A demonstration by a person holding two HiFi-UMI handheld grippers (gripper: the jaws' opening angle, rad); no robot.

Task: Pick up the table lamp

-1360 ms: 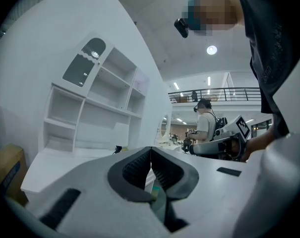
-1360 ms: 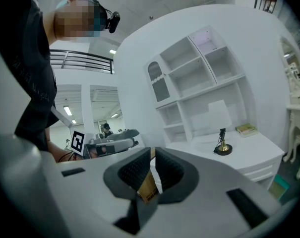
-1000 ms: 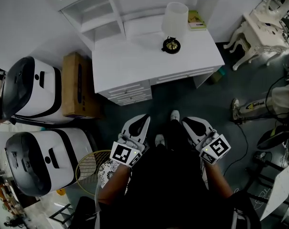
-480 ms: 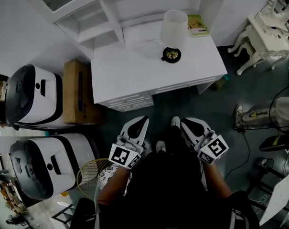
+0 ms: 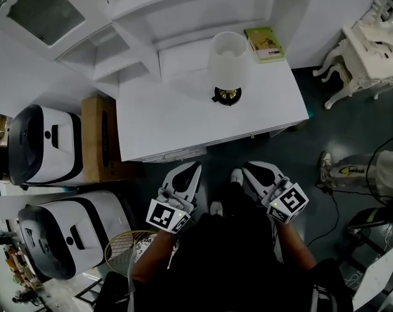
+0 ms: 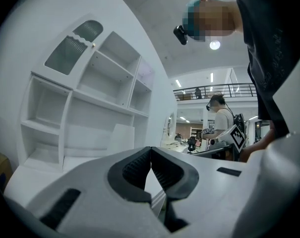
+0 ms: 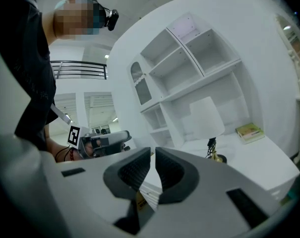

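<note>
The table lamp (image 5: 228, 67) stands at the back of the white desk (image 5: 170, 125), well apart from the left gripper (image 5: 193, 168) and right gripper (image 5: 249, 168), both pressed together and empty; reaching in unopened could topple it.

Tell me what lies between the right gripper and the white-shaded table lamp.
Only a strip of dark grey floor and bare white desk top lie between the right gripper and the white-shaded table lamp, shown in the head view.
</note>
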